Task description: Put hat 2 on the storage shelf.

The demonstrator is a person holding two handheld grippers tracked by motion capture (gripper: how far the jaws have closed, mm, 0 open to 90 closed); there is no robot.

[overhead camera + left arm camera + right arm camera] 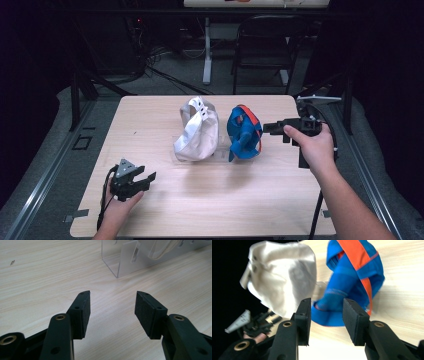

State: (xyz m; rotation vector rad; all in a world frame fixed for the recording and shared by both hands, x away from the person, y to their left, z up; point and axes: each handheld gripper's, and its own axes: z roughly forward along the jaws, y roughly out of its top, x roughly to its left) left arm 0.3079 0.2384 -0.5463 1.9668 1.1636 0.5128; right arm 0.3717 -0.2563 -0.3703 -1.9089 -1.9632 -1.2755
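On the table (165,195): two caps, blue cap (244,132) just right of white cap (197,131). Right gripper (267,128) open beside blue cap, touching nothing; left gripper (148,180) open, empty. Clear stand (130,261) under caps mostly hidden.

In the high view, two caps stood side by side at the centre of the table (150,210), the left cap (196,131) just beside the right cap (244,133). The right gripper (267,129) lay right of them; the left gripper (145,177) sat lower left, well apart.
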